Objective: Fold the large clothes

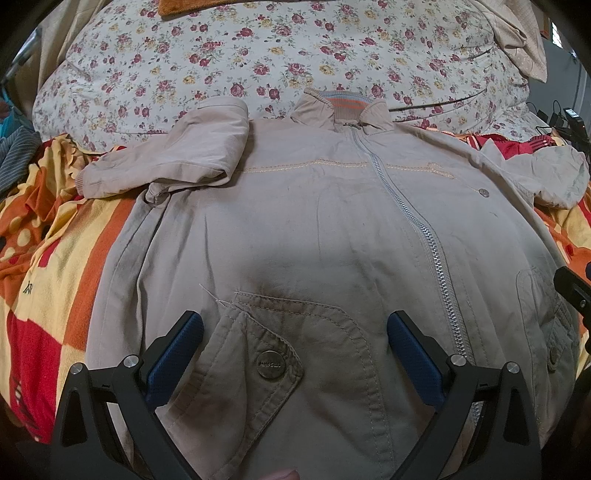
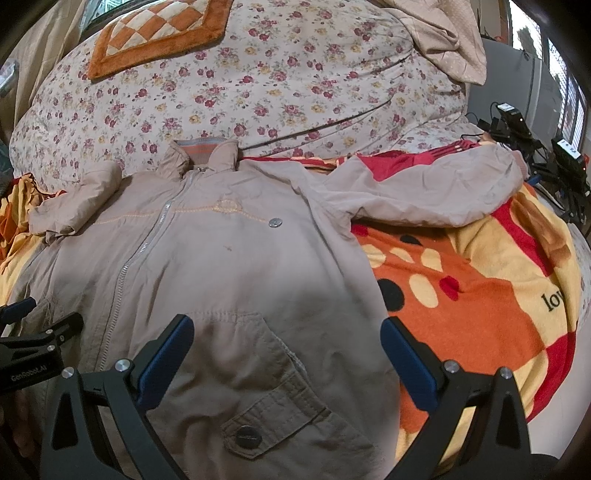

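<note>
**Jacket Laid Flat, Both Grippers Spread Above the Hem**

The left gripper is held with its jaws spread wide; nothing is gripped between them. A flap pocket with a metal snap is seen between the blue pads. The right gripper is likewise spread apart and empty, positioned over the second flap pocket, which is closed by its snap. What the pockets hold cannot be told.

The beige jacket is laid front-up on an orange, yellow and red blanket, with the hem nearest the grippers. The zipper is closed up to the collar. The sleeve on the left gripper's side is folded inward, its cuff near the shoulder. The sleeve on the right gripper's side is extended outward across the blanket.

Beyond the collar, a floral quilt is piled. An orange checkered cushion rests on top of it. Black devices and cables are seen at the far right.
</note>
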Demonstrator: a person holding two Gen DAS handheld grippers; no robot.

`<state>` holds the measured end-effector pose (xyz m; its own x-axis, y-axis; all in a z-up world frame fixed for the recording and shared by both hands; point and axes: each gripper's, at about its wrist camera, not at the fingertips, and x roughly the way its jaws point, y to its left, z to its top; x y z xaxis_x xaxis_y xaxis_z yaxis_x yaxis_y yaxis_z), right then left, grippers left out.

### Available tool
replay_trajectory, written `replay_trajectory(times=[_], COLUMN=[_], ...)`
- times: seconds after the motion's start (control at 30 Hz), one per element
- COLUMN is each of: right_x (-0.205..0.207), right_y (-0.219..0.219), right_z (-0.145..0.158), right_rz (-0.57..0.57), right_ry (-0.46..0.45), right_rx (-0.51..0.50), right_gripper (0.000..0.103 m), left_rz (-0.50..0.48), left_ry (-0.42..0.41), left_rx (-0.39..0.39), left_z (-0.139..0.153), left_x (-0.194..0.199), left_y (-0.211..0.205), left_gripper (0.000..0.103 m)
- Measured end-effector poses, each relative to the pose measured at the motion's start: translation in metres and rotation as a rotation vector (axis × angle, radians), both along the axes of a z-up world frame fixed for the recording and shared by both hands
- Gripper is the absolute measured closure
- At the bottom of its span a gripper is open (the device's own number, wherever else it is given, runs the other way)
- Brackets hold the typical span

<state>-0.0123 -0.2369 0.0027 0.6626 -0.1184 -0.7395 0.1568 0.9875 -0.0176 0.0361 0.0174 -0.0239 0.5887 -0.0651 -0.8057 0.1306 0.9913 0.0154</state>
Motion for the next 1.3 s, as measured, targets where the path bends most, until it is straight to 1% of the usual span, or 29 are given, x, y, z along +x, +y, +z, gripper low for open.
replay_trajectory(times=[1.3], right_x=[0.0013], right_y=[0.0028], right_z=[-0.0036], right_rz=[-0.001], right_ry=[0.001], right_rx=[-0.005], right_gripper=[0.001], left_rz=[-0.002], left_ry=[0.003], left_rx=[-0.001], left_z=[-0.0029], left_x=[0.0], left_y=[-0.0011], left_gripper=[0.011])
